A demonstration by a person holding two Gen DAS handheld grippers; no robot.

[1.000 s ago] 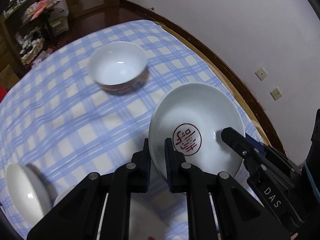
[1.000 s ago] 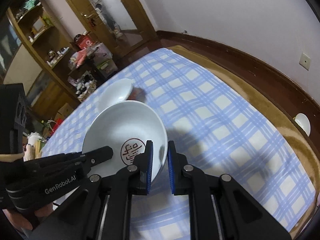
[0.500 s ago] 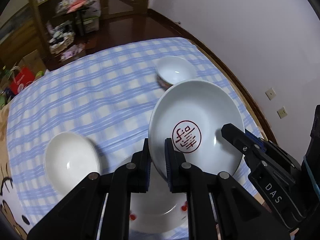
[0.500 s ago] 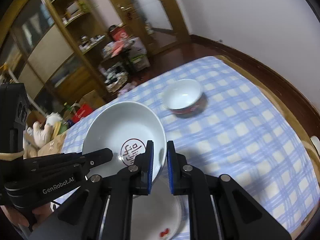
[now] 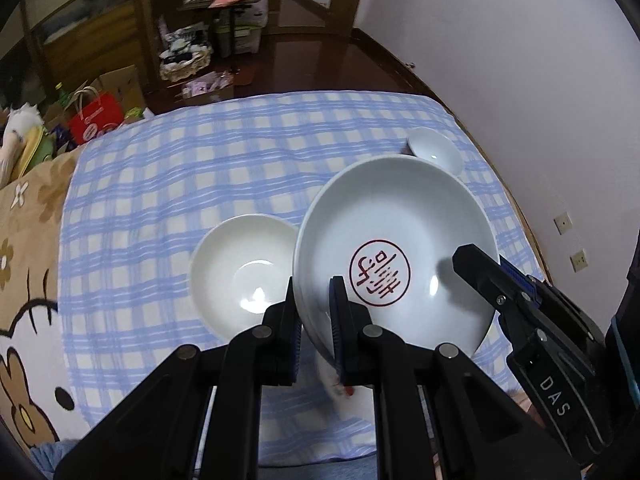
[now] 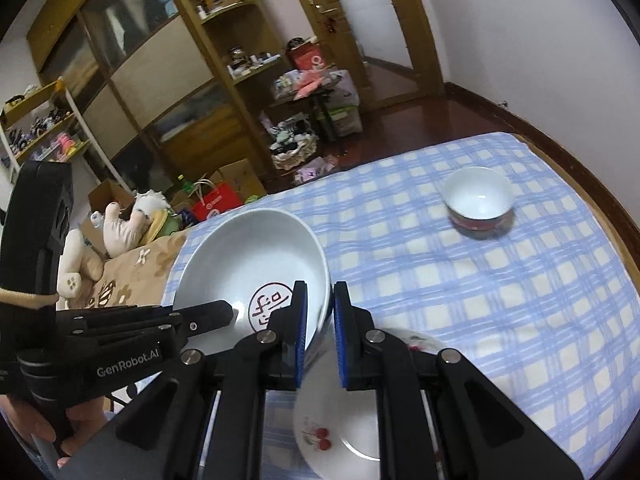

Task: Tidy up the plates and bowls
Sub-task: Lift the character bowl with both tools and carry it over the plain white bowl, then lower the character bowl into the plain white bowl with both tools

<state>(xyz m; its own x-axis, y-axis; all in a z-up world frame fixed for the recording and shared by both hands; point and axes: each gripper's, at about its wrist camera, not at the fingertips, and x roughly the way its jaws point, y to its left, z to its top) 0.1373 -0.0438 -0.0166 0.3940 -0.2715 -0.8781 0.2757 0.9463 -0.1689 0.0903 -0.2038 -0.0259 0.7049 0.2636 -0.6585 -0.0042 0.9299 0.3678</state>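
Both grippers hold one large white bowl with a red seal mark [image 5: 394,240], also in the right wrist view [image 6: 248,260], above the table. My left gripper [image 5: 314,312] is shut on its near-left rim. My right gripper [image 6: 320,312] is shut on its opposite rim and shows at the right in the left wrist view [image 5: 476,264]. A plain white bowl [image 5: 240,272] sits on the table to the left. A white plate with cherries [image 6: 340,420] lies under the held bowl. A small bowl with a red band [image 6: 478,200] stands far right; it also shows in the left wrist view [image 5: 434,150].
The round table has a blue checked cloth [image 5: 200,168]. A tan cartoon blanket [image 5: 28,240] lies at its left. Shelves, boxes and a red bag [image 6: 218,200] stand on the floor beyond. A white wall [image 5: 520,60] is close on the right.
Both grippers have carried the large bowl back toward the near side of the table. It now hangs over the cherry plate, beside the plain white bowl. The small banded bowl looks farther away.
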